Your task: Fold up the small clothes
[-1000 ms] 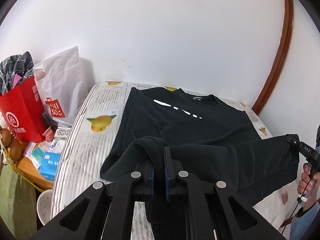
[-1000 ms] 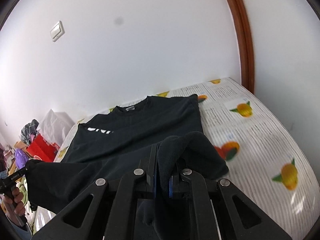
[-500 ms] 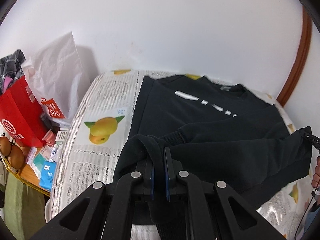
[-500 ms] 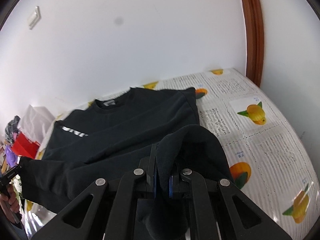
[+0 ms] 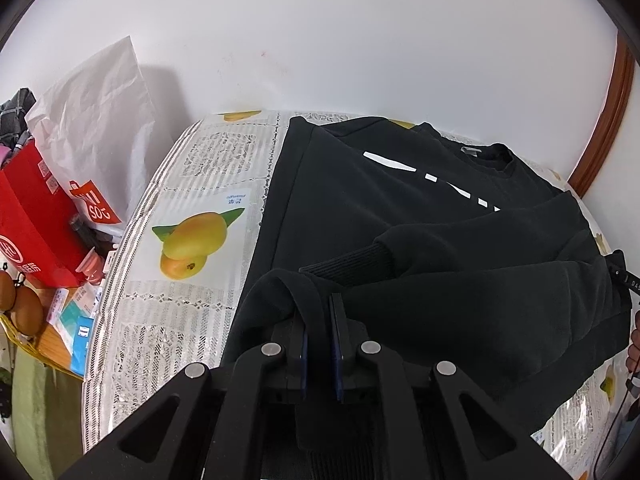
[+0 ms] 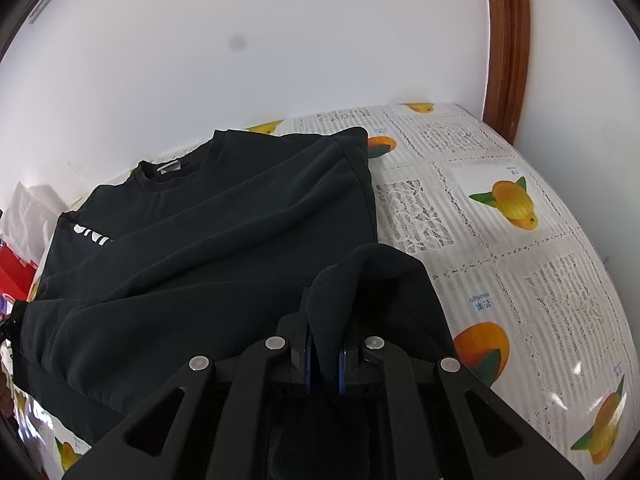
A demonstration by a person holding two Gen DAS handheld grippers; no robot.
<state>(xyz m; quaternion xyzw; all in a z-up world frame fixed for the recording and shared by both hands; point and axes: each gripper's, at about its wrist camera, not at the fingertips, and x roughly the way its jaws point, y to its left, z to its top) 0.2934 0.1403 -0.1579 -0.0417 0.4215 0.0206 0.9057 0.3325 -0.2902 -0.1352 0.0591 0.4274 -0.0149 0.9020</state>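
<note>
Since the earlier frames the lifted hem of the one black sweatshirt [image 5: 400,216] has been carried lower and closer to its chest print, over the table [image 5: 192,160]. Hem fabric is clamped in the left gripper [image 5: 318,332], likewise in the right gripper [image 6: 325,354]. At far left a red bag [image 5: 32,216] and white bag [image 5: 100,120] are crowded by the table edge; bare mango-print cloth is left at right. Two grippers counted; possibly a hand at the frame edge.
</note>
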